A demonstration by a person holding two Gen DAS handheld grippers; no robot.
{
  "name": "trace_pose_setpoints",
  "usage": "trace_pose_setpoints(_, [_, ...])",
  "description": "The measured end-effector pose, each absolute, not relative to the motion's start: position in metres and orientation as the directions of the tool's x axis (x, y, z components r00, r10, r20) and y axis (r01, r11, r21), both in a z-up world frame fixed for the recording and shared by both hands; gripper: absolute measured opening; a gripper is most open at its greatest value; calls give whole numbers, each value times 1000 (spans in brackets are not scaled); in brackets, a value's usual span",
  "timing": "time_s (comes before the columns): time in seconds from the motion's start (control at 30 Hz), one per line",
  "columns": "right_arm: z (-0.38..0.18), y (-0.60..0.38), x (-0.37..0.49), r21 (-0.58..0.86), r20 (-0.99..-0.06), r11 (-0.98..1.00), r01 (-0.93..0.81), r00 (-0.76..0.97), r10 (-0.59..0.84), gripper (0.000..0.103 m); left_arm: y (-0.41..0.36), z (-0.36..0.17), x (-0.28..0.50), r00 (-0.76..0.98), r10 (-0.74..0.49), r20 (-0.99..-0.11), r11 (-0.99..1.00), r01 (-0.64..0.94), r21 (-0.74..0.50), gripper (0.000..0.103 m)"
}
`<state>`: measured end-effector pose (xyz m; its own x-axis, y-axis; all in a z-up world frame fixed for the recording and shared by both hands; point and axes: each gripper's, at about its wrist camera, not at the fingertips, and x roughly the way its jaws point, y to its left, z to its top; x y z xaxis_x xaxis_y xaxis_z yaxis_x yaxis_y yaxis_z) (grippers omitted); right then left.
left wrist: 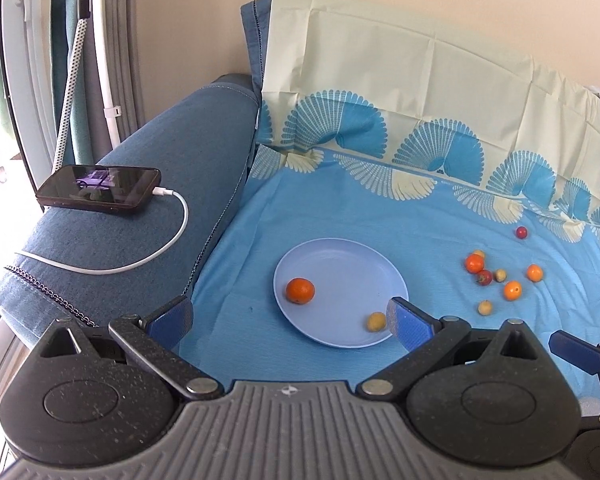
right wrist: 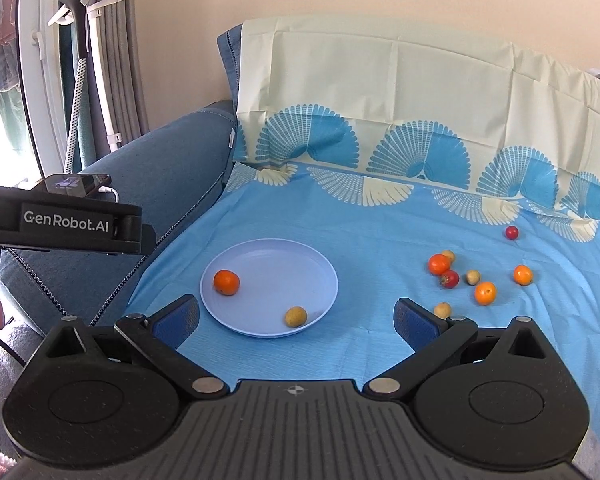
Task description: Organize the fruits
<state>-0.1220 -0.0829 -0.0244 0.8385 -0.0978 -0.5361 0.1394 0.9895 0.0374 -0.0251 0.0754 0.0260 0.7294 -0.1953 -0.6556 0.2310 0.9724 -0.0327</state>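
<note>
**pickbot_fan:** Left gripper (left wrist: 288,316) is spread wide with nothing between its blue pads, hanging over the near edge of the pale blue plate (left wrist: 340,256). Right gripper (right wrist: 296,320) is the same deal: wide open, empty, sitting just in front of the plate's near rim.

**umi_tinker:** What's on the plate so far?

**pickbot_fan:** Two things. An orange fruit (right wrist: 226,282) on the left side and a small yellowish fruit (right wrist: 296,316) near the front rim, well apart from each other.

**umi_tinker:** And the rest?

**pickbot_fan:** Loose on the blue sheet (right wrist: 364,232), off to the right of the plate. There's a red-orange fruit (right wrist: 439,264) touching a small red fruit (right wrist: 449,279), with a tan one tucked behind it. Then a pale little fruit (right wrist: 473,277), two more orange ones (right wrist: 485,293) and (right wrist: 523,275), another yellowish one (right wrist: 443,310) just beside the right gripper's right finger, and a lone dark red fruit (right wrist: 511,233) farther back.

**umi_tinker:** Anything else around?

**pickbot_fan:** A phone (left wrist: 99,189) plugged into a white cable (left wrist: 140,264) on the blue sofa arm (left wrist: 172,152).
</note>
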Motion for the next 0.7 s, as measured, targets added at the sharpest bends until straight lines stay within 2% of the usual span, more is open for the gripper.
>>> trace_pose_setpoints(0.7, [-28, -83, -120, 44, -542, 989, 143, 835, -96, 102, 75, 22, -22, 726, -189, -661, 973, 229, -27, 103])
